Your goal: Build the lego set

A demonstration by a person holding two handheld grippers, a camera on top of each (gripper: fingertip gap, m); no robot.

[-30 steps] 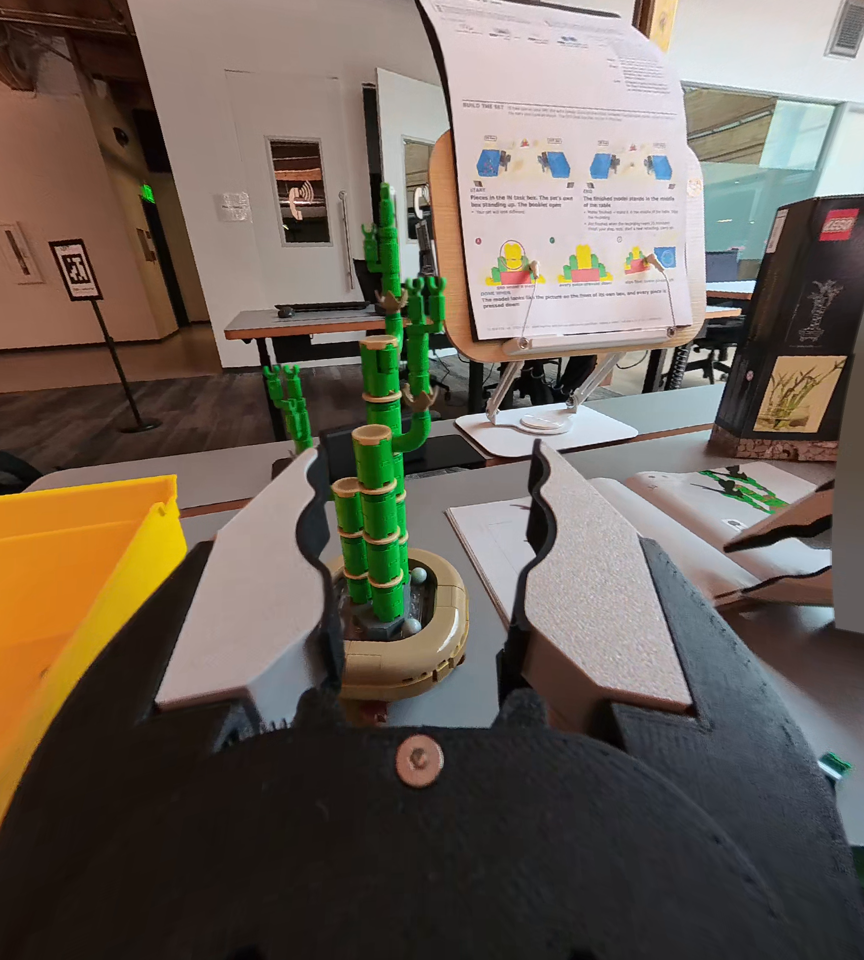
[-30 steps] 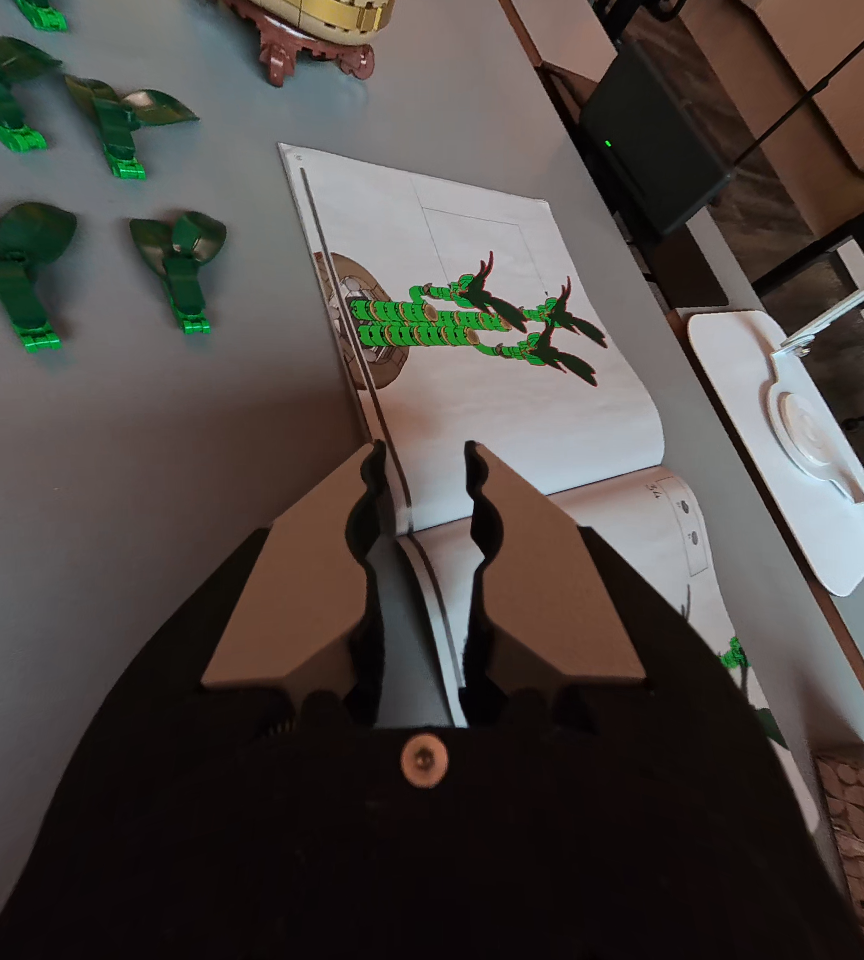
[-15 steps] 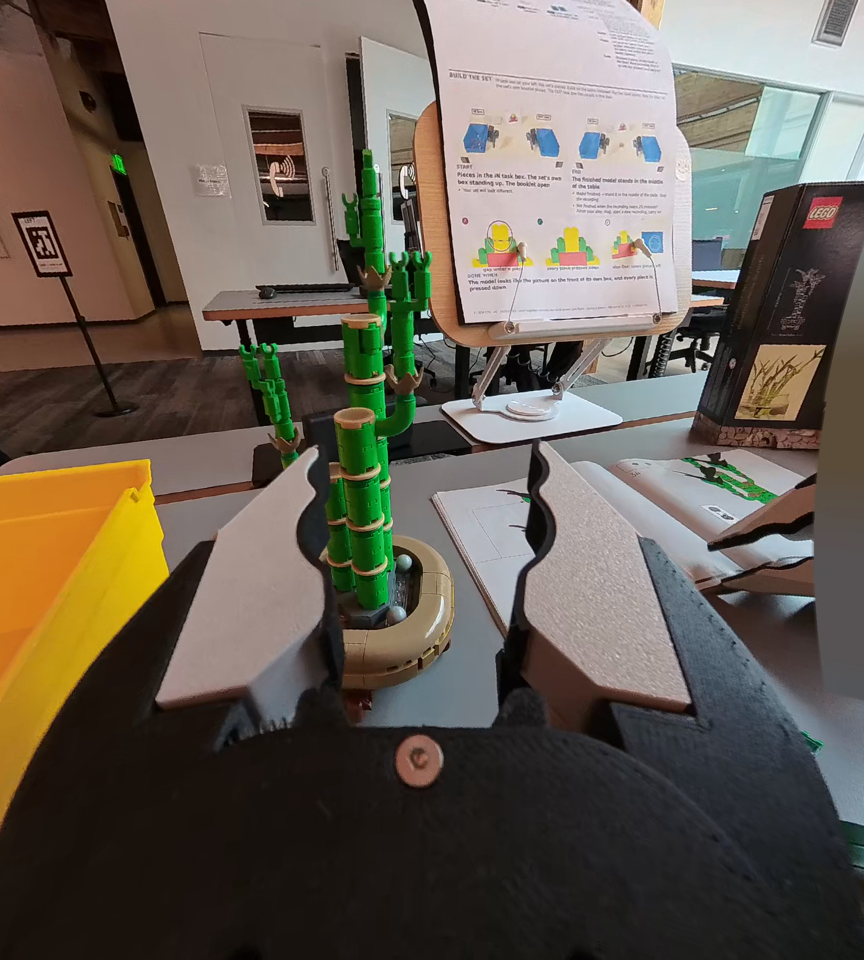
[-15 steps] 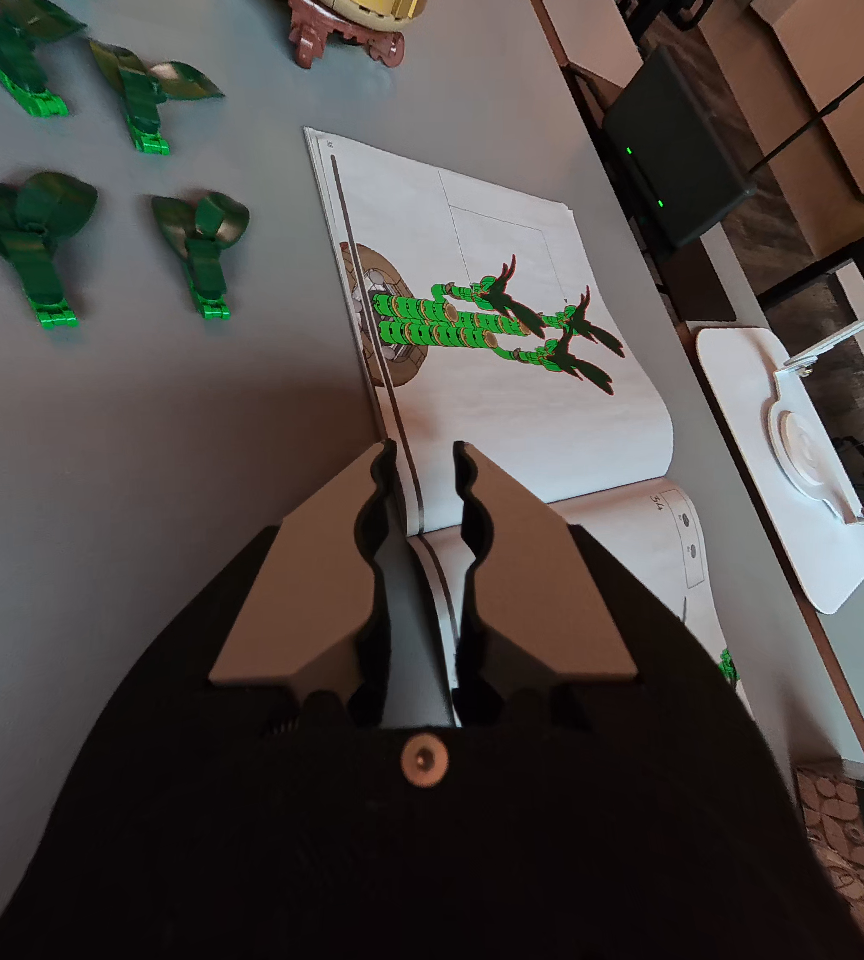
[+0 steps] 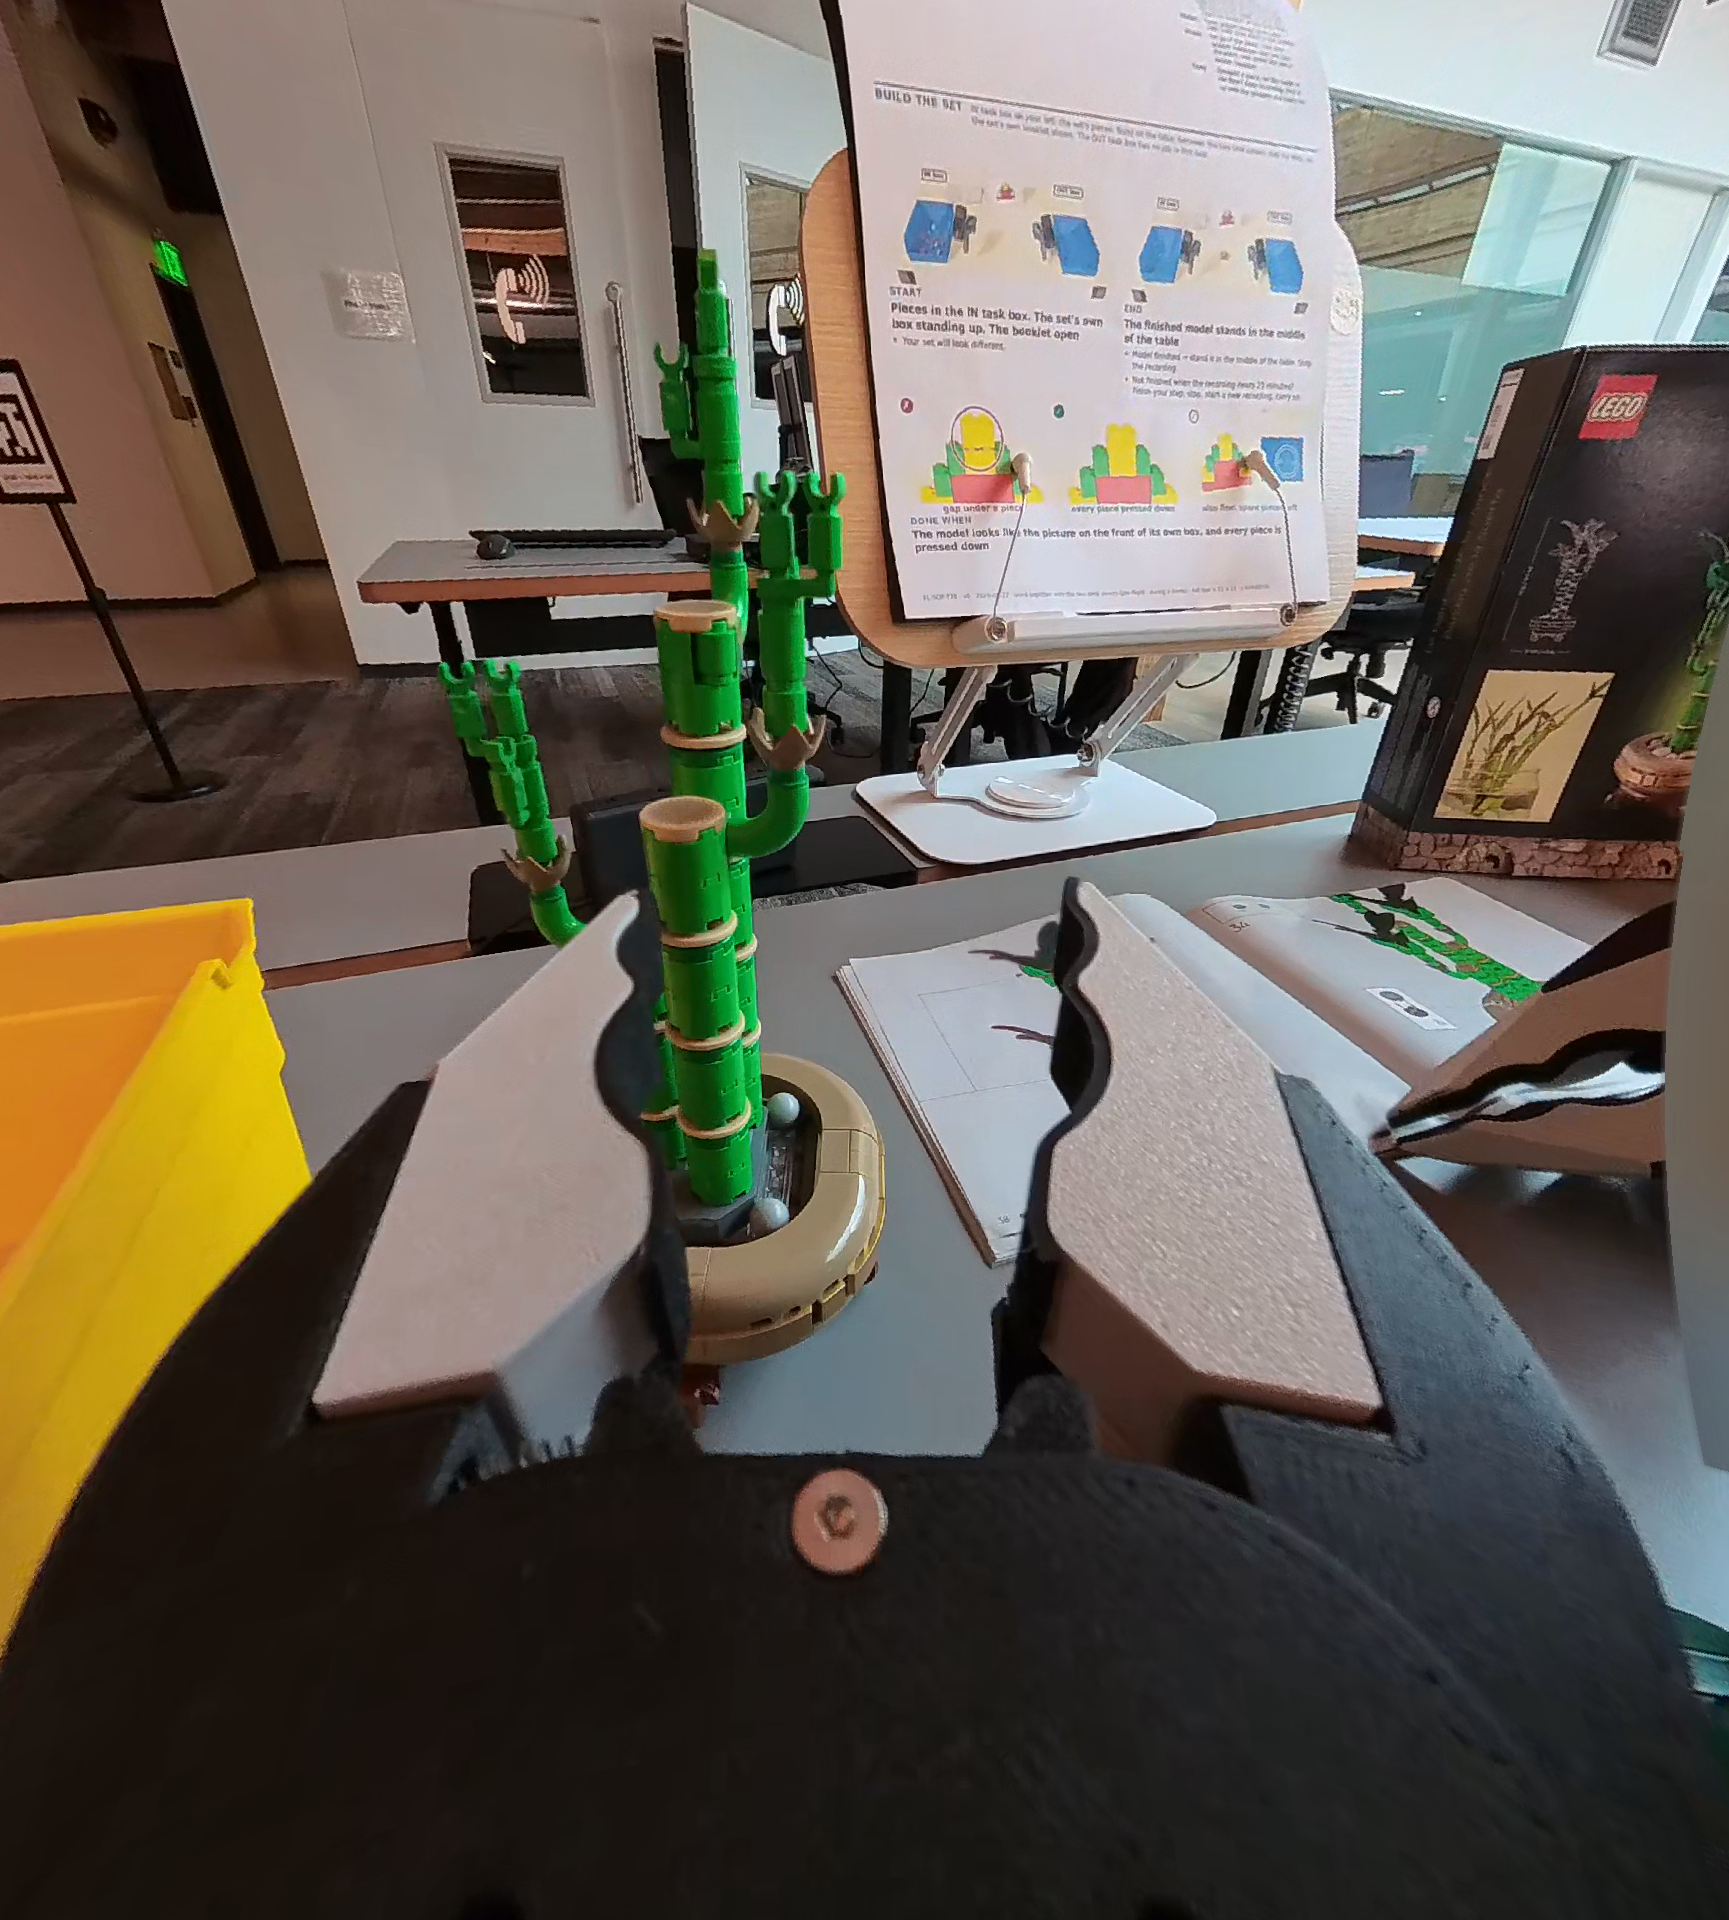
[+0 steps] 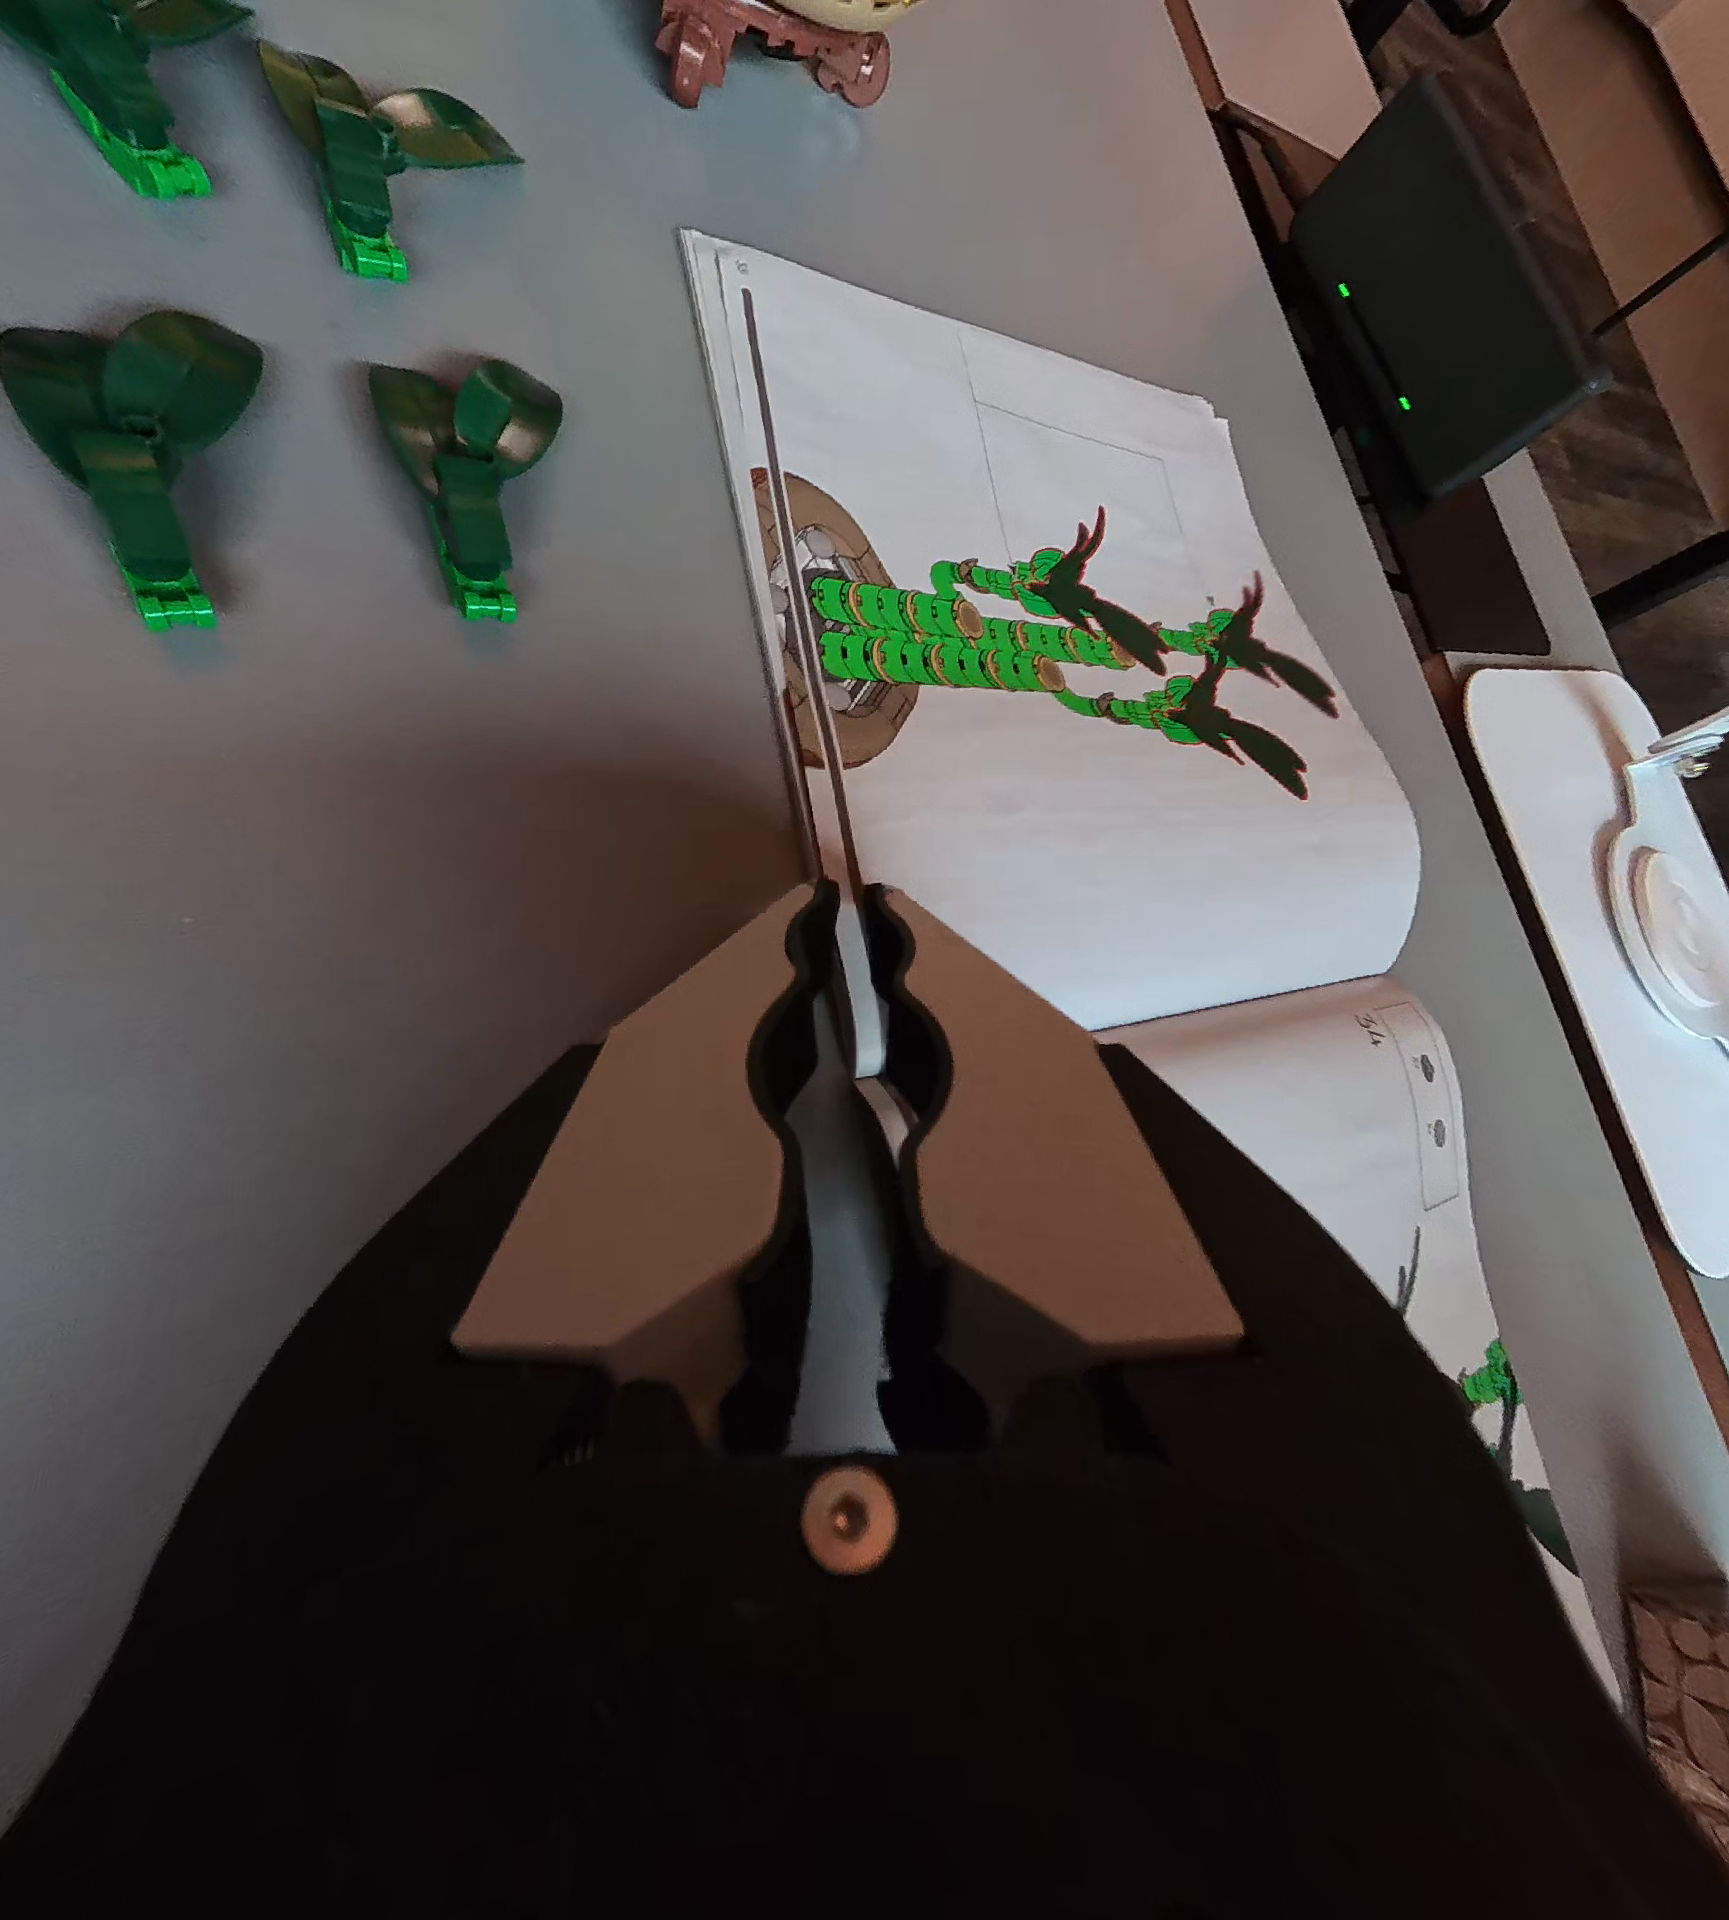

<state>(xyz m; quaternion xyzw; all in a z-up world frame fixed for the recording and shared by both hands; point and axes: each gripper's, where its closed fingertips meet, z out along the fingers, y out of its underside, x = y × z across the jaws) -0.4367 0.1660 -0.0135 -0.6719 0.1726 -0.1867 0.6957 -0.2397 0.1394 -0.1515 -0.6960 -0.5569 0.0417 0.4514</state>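
Observation:
A green bamboo model point(image 5: 704, 987) stands upright in a tan round pot point(image 5: 829, 1236) on the grey table. My left gripper point(image 5: 852, 904) is open and empty just in front of it, with the left finger overlapping the stalks. My right gripper point(image 6: 847, 894) is shut on the edge of a page of the open instruction booklet point(image 6: 1047, 831), and holds that page edge-on. It also shows in the left wrist view point(image 5: 1462, 1101) over the booklet point(image 5: 953, 1049). Several dark green leaf pieces point(image 6: 133, 457) point(image 6: 470, 478) lie left of the booklet.
A yellow bin point(image 5: 60, 1143) stands at the left. The set's box point(image 5: 1566, 623) stands at the back right. A sheet on a wooden stand point(image 5: 1099, 364) rises behind the table, its white base point(image 6: 1618, 935) beyond the booklet. A black device point(image 6: 1431, 291) sits by the far edge. Across from one pair of fingers to the other is roughly 25 centimeters. It is some 30 centimeters from my left tips to the black device point(image 6: 1431, 291).
My right gripper's jaws have closed from a narrow gap onto the booklet page. The left gripper stays open and has shifted only slightly before the model.

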